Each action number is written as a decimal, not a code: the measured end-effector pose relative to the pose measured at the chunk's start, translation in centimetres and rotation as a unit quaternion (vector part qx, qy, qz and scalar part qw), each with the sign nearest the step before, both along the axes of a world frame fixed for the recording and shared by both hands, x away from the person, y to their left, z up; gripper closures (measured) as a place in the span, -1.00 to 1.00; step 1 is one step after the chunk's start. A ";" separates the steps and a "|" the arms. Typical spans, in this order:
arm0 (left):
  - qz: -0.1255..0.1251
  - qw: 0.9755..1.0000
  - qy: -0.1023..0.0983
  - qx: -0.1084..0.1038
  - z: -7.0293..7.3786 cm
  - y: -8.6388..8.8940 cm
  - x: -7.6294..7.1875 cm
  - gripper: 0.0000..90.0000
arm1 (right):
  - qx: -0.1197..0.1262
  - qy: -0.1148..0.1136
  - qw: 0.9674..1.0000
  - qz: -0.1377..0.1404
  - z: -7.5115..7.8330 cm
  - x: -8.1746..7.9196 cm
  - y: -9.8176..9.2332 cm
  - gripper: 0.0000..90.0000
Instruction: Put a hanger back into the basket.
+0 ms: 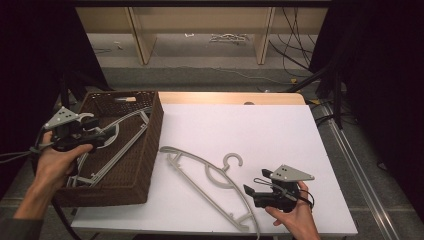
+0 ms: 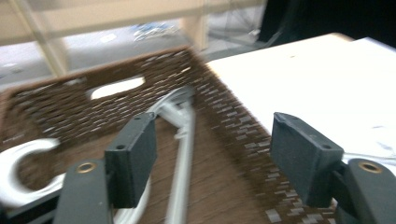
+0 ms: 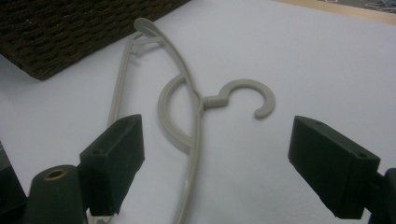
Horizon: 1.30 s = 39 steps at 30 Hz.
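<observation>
A grey plastic hanger (image 1: 210,187) lies flat on the white desk (image 1: 260,135), lower centre of the high view, its long axis running from the upper left near the basket down to the lower right at the desk's front edge. Its hook (image 1: 232,161) sticks out to the upper right, opening downward. Just left of it stands a dark brown woven basket (image 1: 145,150), whose near wall sits close to the hanger's upper tip. Inside the basket lies another hanger (image 1: 117,137), slanted from upper right to lower left.

The right claw (image 1: 255,182), held by a hand at the lower right, hovers beside the desk hanger's lower end, its jaws spread wide with nothing between them. The left claw (image 1: 107,132) hangs over the basket at the left of the frame, jaws likewise apart, above the hanger inside.
</observation>
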<state>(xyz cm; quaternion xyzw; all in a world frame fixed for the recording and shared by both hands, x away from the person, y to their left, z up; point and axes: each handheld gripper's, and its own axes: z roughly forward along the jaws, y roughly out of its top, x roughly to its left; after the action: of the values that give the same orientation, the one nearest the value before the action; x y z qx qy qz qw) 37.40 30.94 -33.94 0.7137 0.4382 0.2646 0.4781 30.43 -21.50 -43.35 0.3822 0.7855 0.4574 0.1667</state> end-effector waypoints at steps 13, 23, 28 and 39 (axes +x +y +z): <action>-0.115 0.990 -0.066 -0.051 -1.0 -8.2 -4.4 -0.65 | 0.025 -0.023 0.999 -0.005 0.1 0.1 0.0 -0.60; -0.159 0.983 -0.074 -0.055 -4.8 -12.1 -6.6 -0.64 | 0.022 -0.013 1.000 -0.005 0.1 -0.1 -0.1 -0.60; -0.166 0.982 -0.069 -0.049 -6.8 -12.6 -7.4 -0.64 | 0.019 -0.025 0.999 -0.002 0.0 0.0 0.1 -0.60; -0.173 0.981 -0.081 -0.024 -9.5 -13.1 -8.7 -0.65 | 0.010 -0.014 1.000 0.012 -0.2 -0.2 0.7 -0.60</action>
<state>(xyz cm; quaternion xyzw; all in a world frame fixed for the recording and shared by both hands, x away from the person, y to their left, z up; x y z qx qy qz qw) 28.73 17.82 -43.43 0.7431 0.2745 0.2244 0.5675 30.18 -20.81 -43.56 0.3684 0.7830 0.4721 0.1684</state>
